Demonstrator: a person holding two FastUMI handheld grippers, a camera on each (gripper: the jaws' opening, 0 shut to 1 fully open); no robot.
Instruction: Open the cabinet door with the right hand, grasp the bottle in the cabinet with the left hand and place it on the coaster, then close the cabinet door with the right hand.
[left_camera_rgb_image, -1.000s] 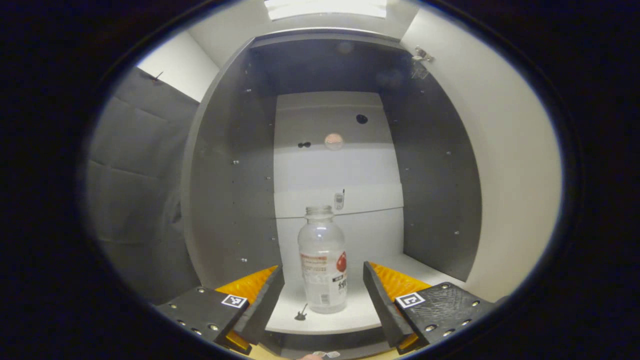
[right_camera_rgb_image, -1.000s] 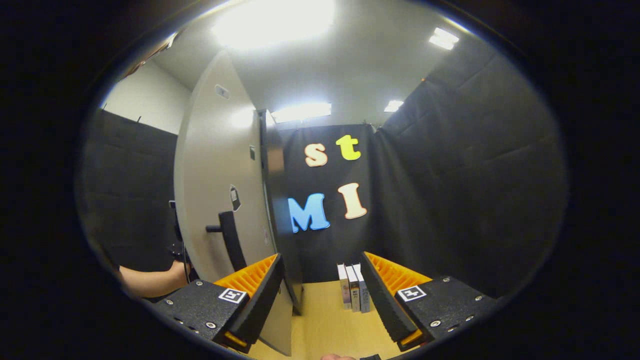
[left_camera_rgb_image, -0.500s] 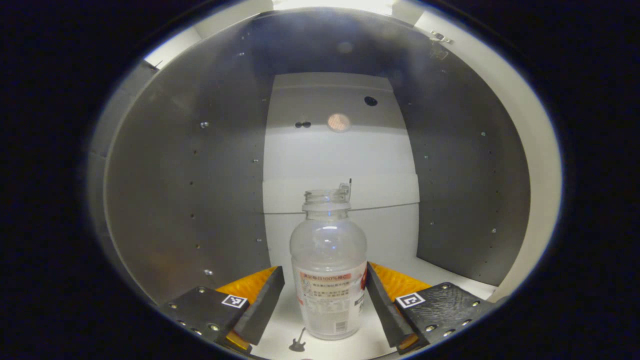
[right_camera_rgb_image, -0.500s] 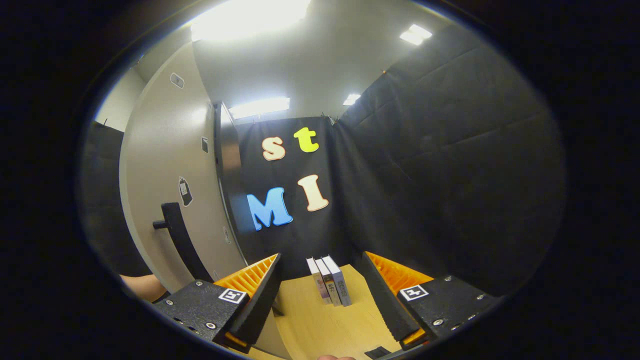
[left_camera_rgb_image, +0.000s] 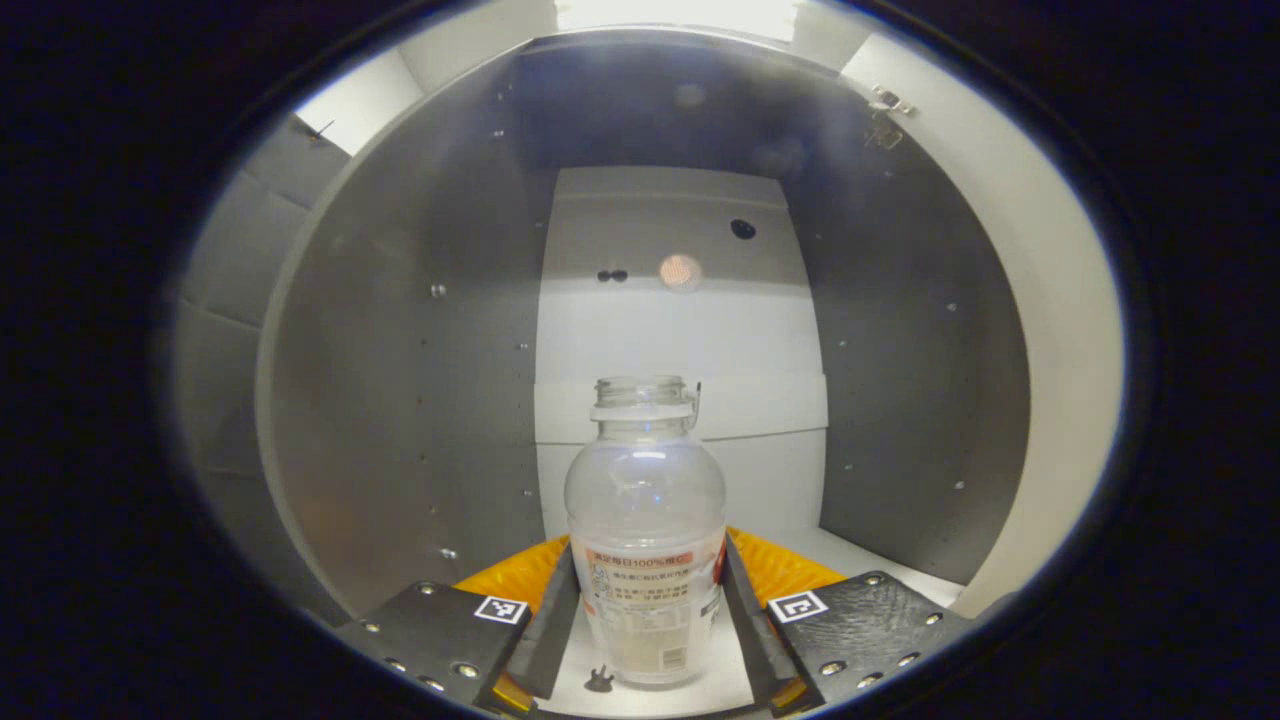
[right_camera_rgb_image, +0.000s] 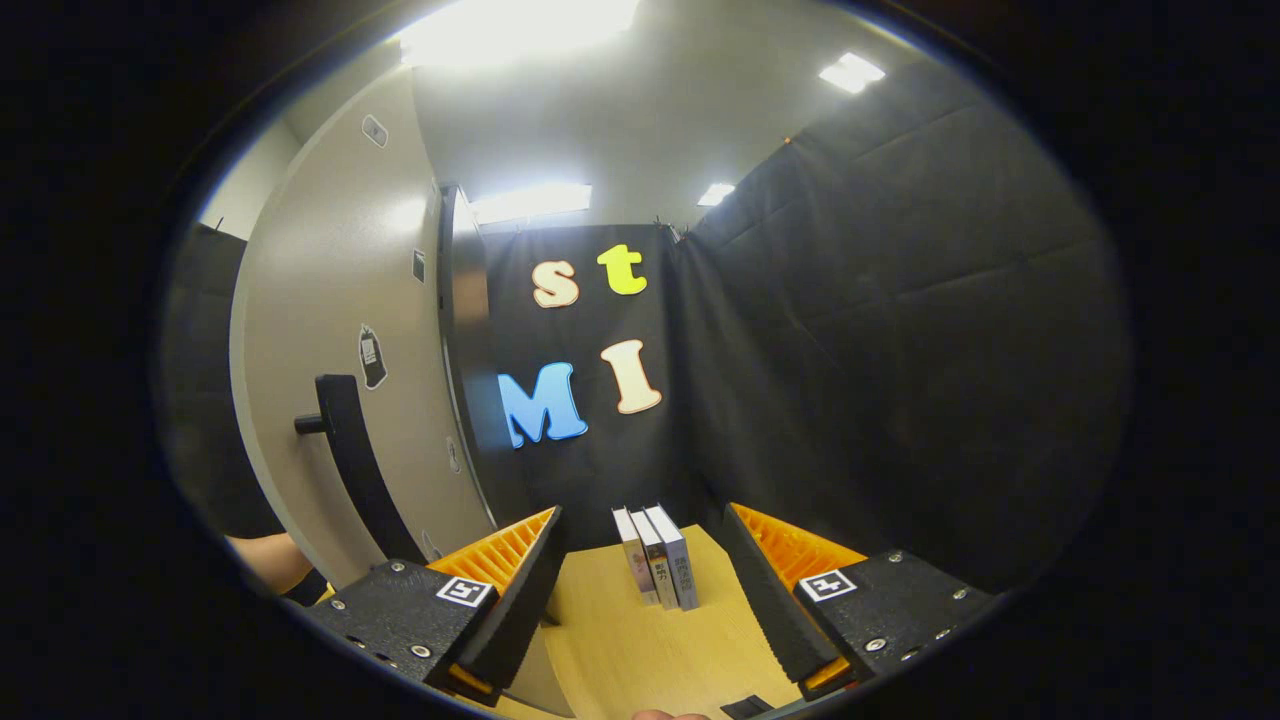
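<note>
Left view close inside cabinet (left_camera_rgb_image: 400, 400); right view faces booth wall (right_camera_rgb_image: 900, 350).

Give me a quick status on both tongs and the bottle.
Left tongs shut on the bottle, upright inside the cabinet. Right tongs open, holding nothing, beside the open cabinet door. Nothing in the way.

You see a clear bottle (left_camera_rgb_image: 645, 520) with a white-and-red label, inside a cabinet (left_camera_rgb_image: 400, 400) with grey walls and a white back. Beside the pale cabinet door (right_camera_rgb_image: 330, 330) with its black handle (right_camera_rgb_image: 350, 450), the desk (right_camera_rgb_image: 630, 650) is light wood.
</note>
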